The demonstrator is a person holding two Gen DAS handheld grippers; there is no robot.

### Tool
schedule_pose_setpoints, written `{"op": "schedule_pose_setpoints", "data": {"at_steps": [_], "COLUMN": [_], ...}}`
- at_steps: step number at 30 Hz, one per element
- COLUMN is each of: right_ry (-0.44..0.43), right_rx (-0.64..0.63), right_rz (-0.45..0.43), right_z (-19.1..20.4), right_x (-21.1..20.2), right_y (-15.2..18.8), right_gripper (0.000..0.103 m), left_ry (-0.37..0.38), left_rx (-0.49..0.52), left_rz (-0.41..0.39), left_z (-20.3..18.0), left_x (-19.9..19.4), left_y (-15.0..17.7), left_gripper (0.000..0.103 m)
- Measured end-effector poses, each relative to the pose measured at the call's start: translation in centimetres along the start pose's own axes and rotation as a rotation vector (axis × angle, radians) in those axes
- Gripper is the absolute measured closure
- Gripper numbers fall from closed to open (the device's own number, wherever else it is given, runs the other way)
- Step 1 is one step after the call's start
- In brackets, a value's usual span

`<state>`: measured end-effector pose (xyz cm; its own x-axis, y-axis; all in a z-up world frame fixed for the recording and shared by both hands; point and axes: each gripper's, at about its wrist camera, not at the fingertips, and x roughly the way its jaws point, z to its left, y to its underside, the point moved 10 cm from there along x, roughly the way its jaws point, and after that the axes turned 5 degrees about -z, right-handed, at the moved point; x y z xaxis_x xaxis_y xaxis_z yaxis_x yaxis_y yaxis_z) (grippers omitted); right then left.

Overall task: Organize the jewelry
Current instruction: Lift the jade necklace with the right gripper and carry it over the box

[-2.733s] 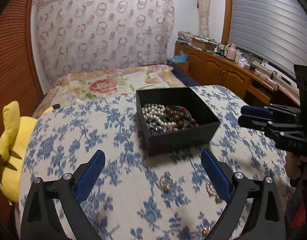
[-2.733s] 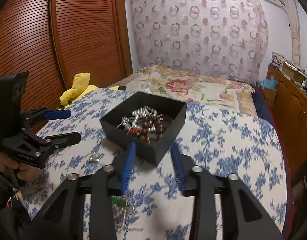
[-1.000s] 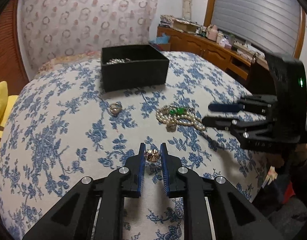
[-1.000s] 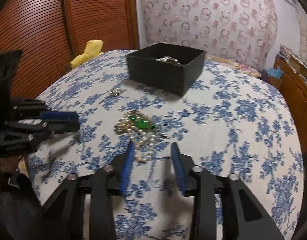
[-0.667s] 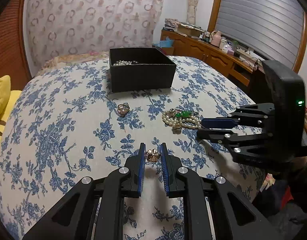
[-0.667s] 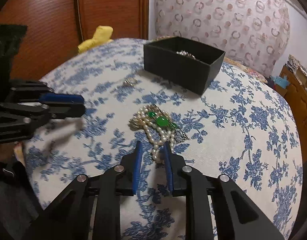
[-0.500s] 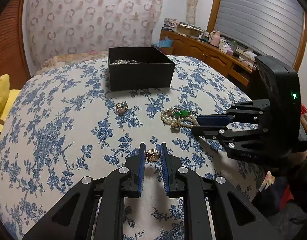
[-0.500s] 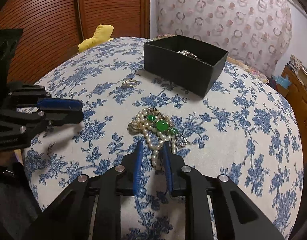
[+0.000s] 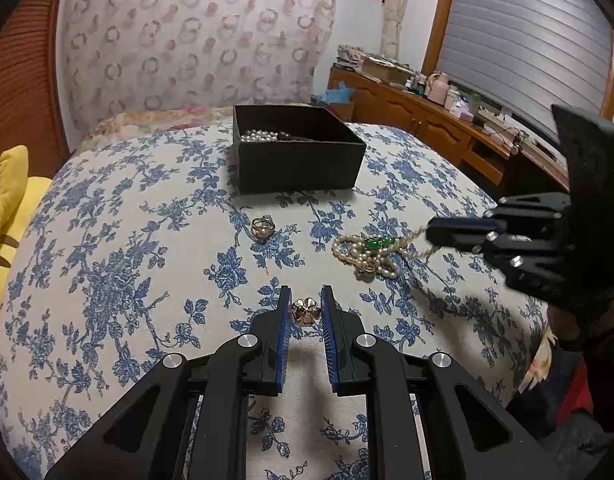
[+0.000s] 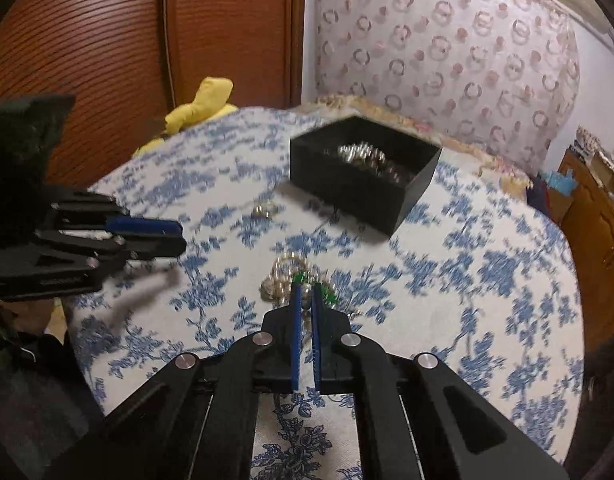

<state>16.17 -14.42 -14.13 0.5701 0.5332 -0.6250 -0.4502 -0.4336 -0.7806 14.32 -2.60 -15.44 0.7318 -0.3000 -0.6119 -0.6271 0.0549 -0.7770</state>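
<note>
Left hand-held gripper [image 9: 305, 312]: pinching flower brooch [image 9: 305, 311] just off the worktop [image 9: 107, 240] | right hand-held gripper [image 10: 305, 300]: pinching pearl necklace [image 9: 365, 254], mostly still lying | lift slowly so strands clear, then carry both to black box [image 9: 297, 152].

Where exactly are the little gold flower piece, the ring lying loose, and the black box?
gold flower piece [image 9: 305, 311], left wrist view, on its petals' centre.
loose ring [image 9: 262, 227], left wrist view, on its band.
black box [image 9: 301, 168], left wrist view, on its front wall.
</note>
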Motion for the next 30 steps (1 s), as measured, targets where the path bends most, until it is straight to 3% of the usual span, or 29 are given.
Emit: {"op": "schedule_pose_setpoints", "data": {"at_steps": [13, 30], "right_ry": [0.021, 0.082], "right_rx": [-0.019, -0.069], "right_rz": [-0.182, -0.34], "right_z": [-0.8, -2.6], "right_x": [-6.1, -11.3], "right_y": [-7.0, -15.4], "right_gripper": [0.098, 0.098], "left_ry": [0.003, 0.026], "left_rx": [0.01, 0.037], "left_rz": [-0.056, -0.131], "left_z": [0.0, -0.3], "left_x": [-1.1, -2.3], "left_y": [-3.1, -8.9], "left_gripper": [0.089, 0.089]}}
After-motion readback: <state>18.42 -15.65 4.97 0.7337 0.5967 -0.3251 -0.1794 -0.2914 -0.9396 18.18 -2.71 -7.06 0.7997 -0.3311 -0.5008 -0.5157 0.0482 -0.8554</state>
